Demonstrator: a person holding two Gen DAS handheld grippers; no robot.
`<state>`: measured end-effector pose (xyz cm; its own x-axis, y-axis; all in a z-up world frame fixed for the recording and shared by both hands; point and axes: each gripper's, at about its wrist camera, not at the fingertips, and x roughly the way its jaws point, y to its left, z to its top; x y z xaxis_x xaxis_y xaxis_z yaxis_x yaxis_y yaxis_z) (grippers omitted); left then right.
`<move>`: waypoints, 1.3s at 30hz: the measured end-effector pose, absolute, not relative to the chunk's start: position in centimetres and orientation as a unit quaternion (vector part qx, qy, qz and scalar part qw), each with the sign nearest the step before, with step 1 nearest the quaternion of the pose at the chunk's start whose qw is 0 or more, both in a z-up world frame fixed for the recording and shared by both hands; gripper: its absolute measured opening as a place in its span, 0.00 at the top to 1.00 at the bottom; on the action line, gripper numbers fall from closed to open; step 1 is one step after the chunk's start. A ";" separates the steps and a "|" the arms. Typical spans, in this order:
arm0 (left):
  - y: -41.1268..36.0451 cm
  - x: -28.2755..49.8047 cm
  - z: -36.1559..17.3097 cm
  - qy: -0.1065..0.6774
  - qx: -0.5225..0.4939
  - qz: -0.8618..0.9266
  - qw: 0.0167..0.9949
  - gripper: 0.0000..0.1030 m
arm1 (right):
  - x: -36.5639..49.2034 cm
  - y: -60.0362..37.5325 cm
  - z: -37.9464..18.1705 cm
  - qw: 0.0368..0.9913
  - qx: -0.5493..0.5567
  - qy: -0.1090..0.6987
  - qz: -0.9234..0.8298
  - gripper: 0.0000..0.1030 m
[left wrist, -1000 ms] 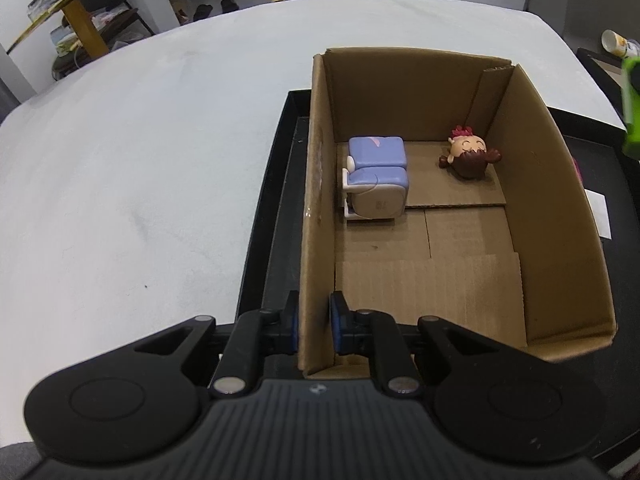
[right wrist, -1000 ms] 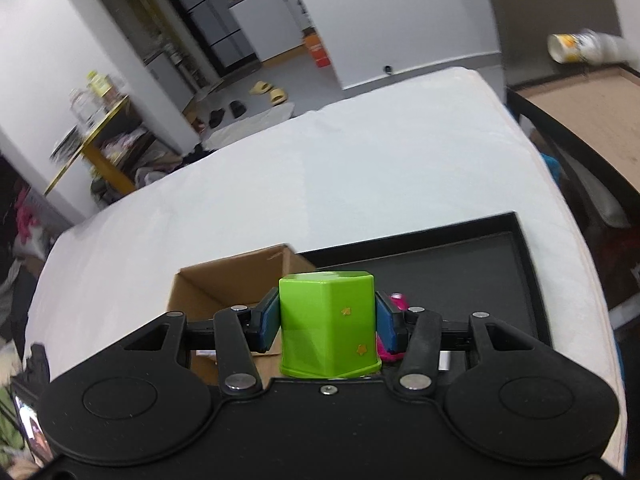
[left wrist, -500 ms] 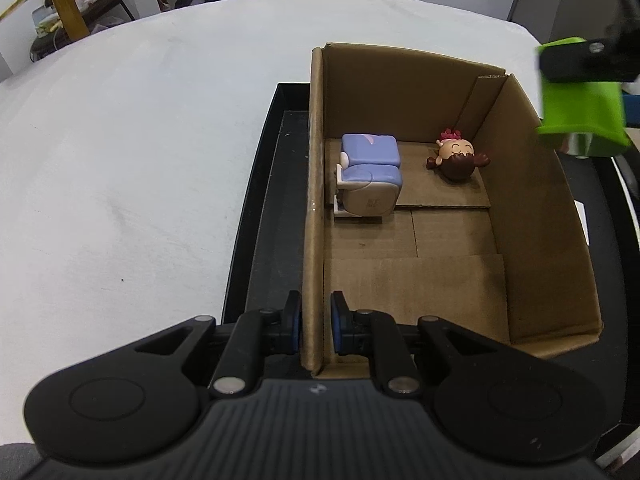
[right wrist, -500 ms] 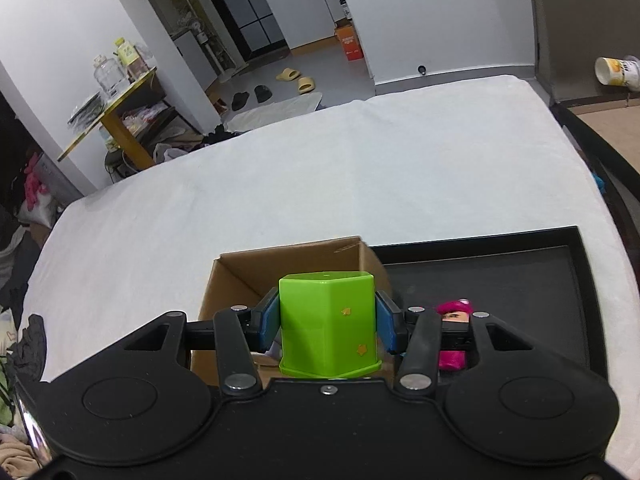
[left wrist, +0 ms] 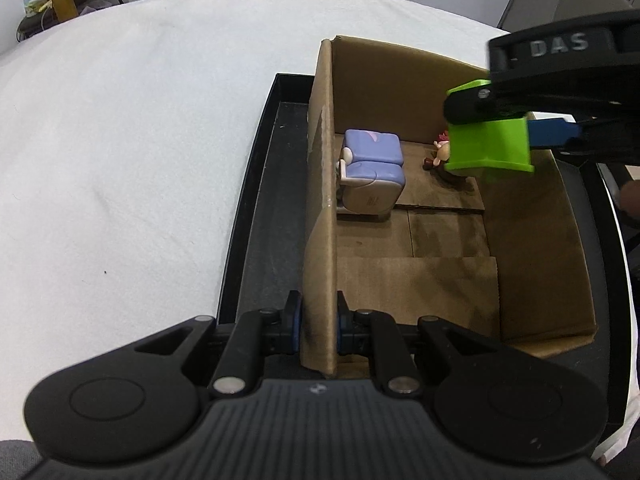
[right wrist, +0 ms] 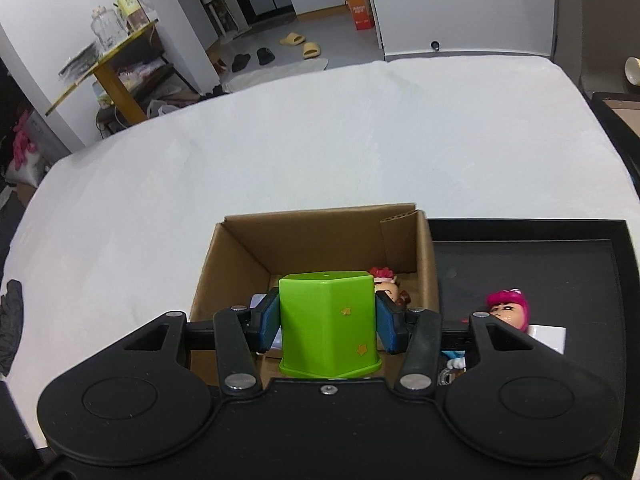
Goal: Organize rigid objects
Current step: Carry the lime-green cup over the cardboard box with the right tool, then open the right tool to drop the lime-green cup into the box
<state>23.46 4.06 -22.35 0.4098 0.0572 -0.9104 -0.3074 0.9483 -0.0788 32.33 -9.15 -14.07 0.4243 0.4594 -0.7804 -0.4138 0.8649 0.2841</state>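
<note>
While the left gripper (left wrist: 318, 326) sits at the near end of the cardboard box (left wrist: 532, 240), its blue pads are pinched on the box's left wall, one pad outside, one inside. Box stands in a black tray (left wrist: 256, 216) on a white tablecloth (left wrist: 120, 160).

Right gripper (right wrist: 327, 323) is clamped on a green cup (right wrist: 328, 324), held upside down w/ the flared rim toward the camera; pads press its two sides, approx mid-height. Small yellow stars show on the cup's face. From the left wrist view the green cup (left wrist: 486, 146) hangs above the box's far right part, over the interior, clear of the floor & not touching the walls as far as I can tell.

Inside the box: a blue-and-white toy (left wrist: 372, 178) against the left wall, near the far end, and a small doll w/ red hair (left wrist: 442, 152) at the far right, partly hidden behind the cup. In the right wrist view that doll (right wrist: 386, 284) peeks out just past the cup's top right edge.

Outside the box, on the tray's right part, lies a pink-haired figure (right wrist: 510, 308) (half hidden behind the gripper's right finger), w/ a white card (right wrist: 550, 336) just beside it.
</note>
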 end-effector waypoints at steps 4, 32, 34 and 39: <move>4.3 23.5 -22.3 0.533 -0.120 0.105 0.831 0.86 | 32.4 -8.3 -14.6 0.845 0.020 0.469 0.256 0.54; 3.8 23.7 -22.3 0.536 -0.113 0.117 0.828 0.86 | 31.8 -12.1 -11.5 0.832 0.070 0.486 0.257 0.23; 3.6 23.8 -22.3 0.536 -0.109 0.120 0.829 0.86 | 31.9 -13.0 -11.3 0.833 0.074 0.487 0.251 0.21; 3.3 23.7 -22.2 0.535 -0.105 0.126 0.829 0.86 | 32.1 -15.1 -11.0 0.838 0.088 0.484 0.237 0.19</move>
